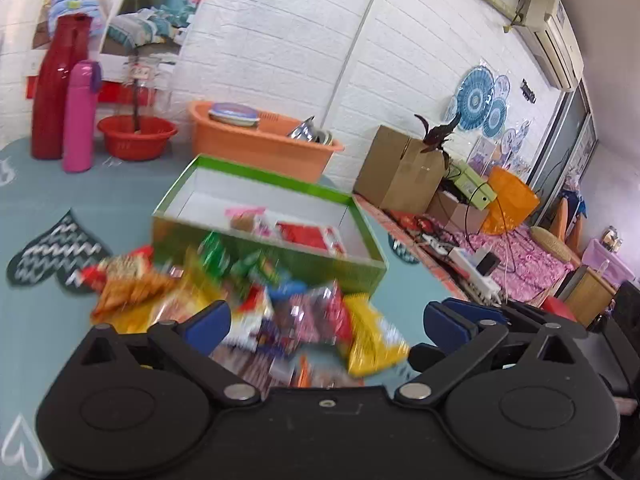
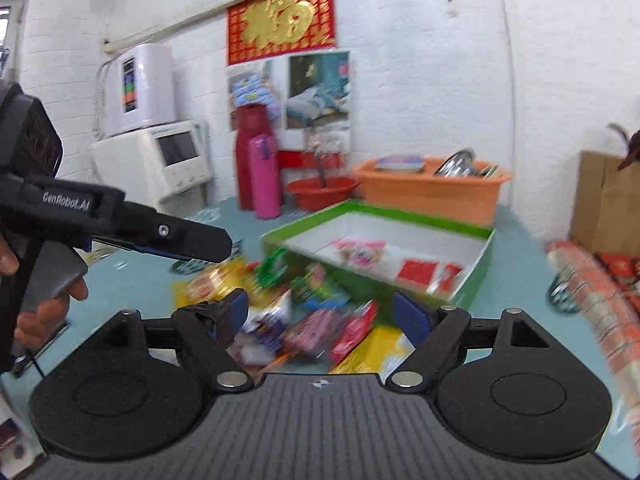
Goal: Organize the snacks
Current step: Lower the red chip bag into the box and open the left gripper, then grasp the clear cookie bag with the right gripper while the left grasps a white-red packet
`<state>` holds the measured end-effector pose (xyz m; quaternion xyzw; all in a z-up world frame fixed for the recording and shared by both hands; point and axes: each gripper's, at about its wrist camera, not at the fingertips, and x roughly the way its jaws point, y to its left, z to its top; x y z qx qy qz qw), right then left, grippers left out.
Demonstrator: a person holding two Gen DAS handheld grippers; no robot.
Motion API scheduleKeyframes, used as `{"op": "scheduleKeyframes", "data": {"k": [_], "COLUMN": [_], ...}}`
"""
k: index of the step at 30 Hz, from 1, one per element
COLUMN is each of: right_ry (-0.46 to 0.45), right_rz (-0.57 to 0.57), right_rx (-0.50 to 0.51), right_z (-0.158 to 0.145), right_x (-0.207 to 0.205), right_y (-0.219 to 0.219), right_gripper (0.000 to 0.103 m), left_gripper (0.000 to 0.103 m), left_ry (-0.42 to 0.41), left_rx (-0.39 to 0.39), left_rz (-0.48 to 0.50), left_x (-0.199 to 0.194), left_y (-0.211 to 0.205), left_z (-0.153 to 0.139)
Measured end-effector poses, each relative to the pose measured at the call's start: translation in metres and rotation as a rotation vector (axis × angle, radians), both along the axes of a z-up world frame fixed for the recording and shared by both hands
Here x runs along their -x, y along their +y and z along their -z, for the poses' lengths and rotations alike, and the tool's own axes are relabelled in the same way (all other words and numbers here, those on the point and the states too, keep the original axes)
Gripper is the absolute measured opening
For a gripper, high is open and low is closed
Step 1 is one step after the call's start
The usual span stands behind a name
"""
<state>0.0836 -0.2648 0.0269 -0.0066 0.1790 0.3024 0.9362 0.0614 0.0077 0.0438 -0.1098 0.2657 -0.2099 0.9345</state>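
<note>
Sprawling before a green box (image 1: 256, 248), blurred bright snack packets (image 1: 256, 312), both hand-held grippers (image 1: 326, 320) (image 2: 320, 312) wide, empty.

Camera placement: two wrist views, low and close over the table (image 1: 48, 208).
Both face the back wall across the snack pile (image 1: 256, 312) and green box (image 2: 376, 216), which they share; right view sits further right.

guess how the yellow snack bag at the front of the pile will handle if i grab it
The yellow bag looks like thin crinkly foil, so probably light and floppy. Its glossy surface may slip between the pads. It lies half on other packets, so pulling it could drag those along.
</note>
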Motion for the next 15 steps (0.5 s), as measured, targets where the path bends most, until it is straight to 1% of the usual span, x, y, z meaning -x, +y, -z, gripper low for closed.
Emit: {"op": "scheduleKeyframes", "data": {"k": [2,4,5,7,9,10,11,12,13,15], "right_ry": [0.043,0.075,0.077,0.051,0.023,0.022,0.032,0.056,0.078,0.130], "right_rz": [-0.066,-0.113,-0.125,-0.133,-0.121,-0.125,-0.123,-0.111,-0.094,-0.042], "right_rx": [0.025,0.088,0.122,0.185,0.222,0.226,0.232,0.249,0.253,0.243], "right_z": [0.018,0.036,0.044,0.056,0.063,0.066,0.069,0.071,0.071,0.067], "right_x": [0.006,0.004,0.003,-0.003,-0.011,-0.015,-0.018,-0.020,-0.020,-0.011], "right_y": [0.010,0.025,0.033,0.047,0.058,0.062,0.062,0.064,0.063,0.058], "right_gripper": [0.103,0.103,0.103,0.103,0.103,0.100,0.080,0.073,0.070,0.070], "left_gripper": [0.103,0.103,0.103,0.103,0.103,0.103,0.103,0.103,0.103,0.103], "left_ry": [0.009,0.048,0.063,0.068,0.081,0.086,0.090,0.090,0.085,0.079], "left_rx": [0.000,0.000,-0.006,-0.014,-0.014,-0.017,-0.021,-0.025,-0.023,-0.007], "left_rz": [-0.023,-0.039,-0.054,-0.079,-0.094,-0.095,-0.093,-0.092,-0.089,-0.086], "left_x": [0.019,0.033,0.039,0.048,0.052,0.053,0.052,0.051,0.050,0.044], "left_y": [0.006,0.012,0.014,0.018,0.022,0.023,0.023,0.024,0.024,0.026], "left_z": [0.015,0.029,0.034,0.042,0.047,0.050,0.050,0.050,0.049,0.049]}}
